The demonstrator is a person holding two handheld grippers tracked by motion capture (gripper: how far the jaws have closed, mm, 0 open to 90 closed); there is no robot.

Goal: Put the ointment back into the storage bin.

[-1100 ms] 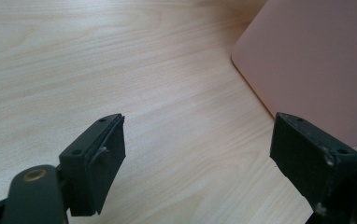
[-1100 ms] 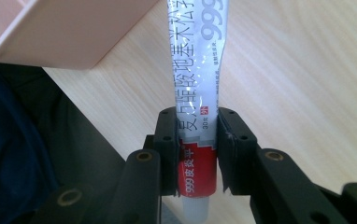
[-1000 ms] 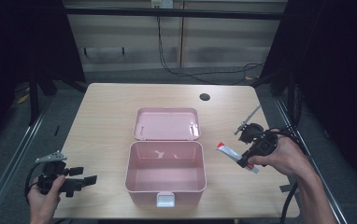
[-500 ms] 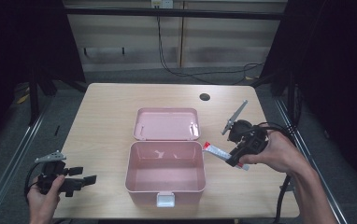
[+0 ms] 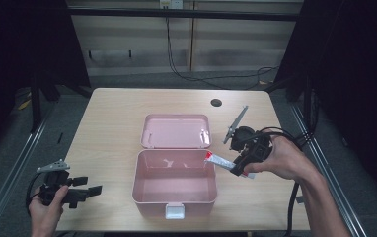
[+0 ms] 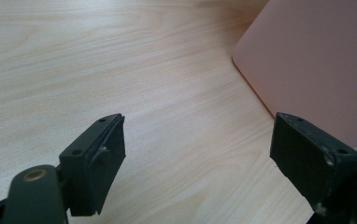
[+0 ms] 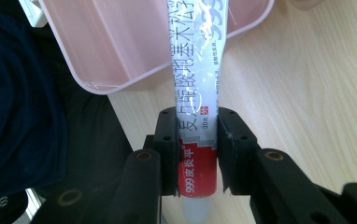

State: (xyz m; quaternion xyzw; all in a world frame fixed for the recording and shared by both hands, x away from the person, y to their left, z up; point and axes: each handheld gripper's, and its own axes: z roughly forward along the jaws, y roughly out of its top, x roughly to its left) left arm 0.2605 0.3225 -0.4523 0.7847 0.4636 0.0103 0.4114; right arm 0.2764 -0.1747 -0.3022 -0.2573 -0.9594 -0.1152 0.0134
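Note:
A pink box [image 5: 174, 190] sits open mid-table, its lid [image 5: 176, 131] laid flat behind it. My right gripper [image 5: 240, 167] is shut on a white and red ointment tube [image 5: 218, 159], held just right of the box with its red tip over the right rim. In the right gripper view the tube [image 7: 196, 79] runs up between the jaws of my right gripper [image 7: 196, 151] toward the pink box [image 7: 116, 42]. My left gripper [image 5: 89, 185] rests open near the table's front left corner. In the left gripper view my left gripper [image 6: 200, 161] holds nothing, the pink box wall [image 6: 317, 60] at right.
The light wood table [image 5: 112, 123] has a dark round hole [image 5: 216, 102] at the back right. A white latch [image 5: 174, 212] sits on the box front. Cables trail off the right edge. Dark floor and metal frame rails surround the table.
My right gripper has carried the tube leftward from the table's right side to the box's right rim. The left gripper has stayed still.

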